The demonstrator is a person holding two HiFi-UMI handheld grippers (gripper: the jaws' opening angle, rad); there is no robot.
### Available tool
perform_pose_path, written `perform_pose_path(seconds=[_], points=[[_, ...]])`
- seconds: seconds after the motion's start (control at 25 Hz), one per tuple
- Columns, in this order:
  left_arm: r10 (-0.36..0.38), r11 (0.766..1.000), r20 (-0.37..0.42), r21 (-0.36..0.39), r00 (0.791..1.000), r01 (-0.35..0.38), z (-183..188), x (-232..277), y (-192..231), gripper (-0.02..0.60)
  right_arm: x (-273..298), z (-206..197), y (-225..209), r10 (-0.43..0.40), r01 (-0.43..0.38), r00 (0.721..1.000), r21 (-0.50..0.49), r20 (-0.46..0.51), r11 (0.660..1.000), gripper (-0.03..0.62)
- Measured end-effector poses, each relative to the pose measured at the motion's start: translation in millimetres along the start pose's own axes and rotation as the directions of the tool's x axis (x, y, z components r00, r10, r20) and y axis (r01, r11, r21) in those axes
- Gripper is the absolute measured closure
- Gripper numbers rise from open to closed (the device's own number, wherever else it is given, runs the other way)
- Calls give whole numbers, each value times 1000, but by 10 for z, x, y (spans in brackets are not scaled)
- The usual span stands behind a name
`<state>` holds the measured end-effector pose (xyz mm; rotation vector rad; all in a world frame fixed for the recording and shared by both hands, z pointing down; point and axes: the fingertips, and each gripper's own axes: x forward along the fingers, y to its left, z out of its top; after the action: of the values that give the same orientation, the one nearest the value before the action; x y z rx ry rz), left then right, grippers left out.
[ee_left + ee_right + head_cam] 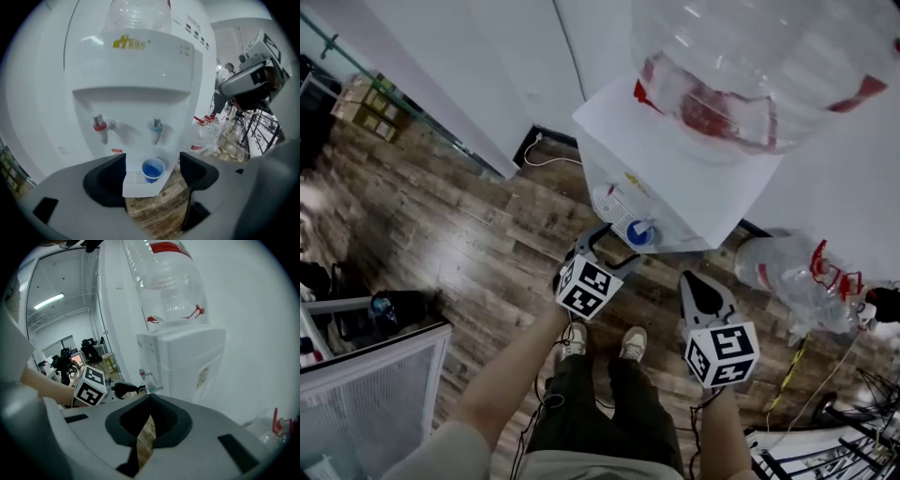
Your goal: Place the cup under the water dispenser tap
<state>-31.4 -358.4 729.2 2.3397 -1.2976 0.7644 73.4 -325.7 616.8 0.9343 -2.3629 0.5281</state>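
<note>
A blue cup (639, 232) stands on the white drip tray (133, 180) of the water dispenser (675, 159), right below the blue tap (156, 129); a red tap (99, 126) is to its left. In the left gripper view the cup (153, 168) sits beyond the jaws, untouched. My left gripper (619, 246) (153, 161) is open and empty, a short way back from the cup. Further right and back, my right gripper (698, 278) (150, 398) is shut with nothing in it, beside the dispenser's side wall (187, 362).
A large clear bottle (769, 56) tops the dispenser. A spare bottle with a red cap (787, 272) lies on the wood floor at the right. A wire-mesh bin (366, 384) stands lower left, boxes (366, 108) far left. The person's shoes (602, 342) are below the grippers.
</note>
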Motion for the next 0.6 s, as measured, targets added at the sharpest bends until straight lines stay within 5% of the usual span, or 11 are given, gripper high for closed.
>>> perform_pose_path(seconds=[0.6], points=[[64,998,154,-34,986,-60,1149,-1770,52,346,-1029,1390,550,-36,51,977,-65,208,997,588]])
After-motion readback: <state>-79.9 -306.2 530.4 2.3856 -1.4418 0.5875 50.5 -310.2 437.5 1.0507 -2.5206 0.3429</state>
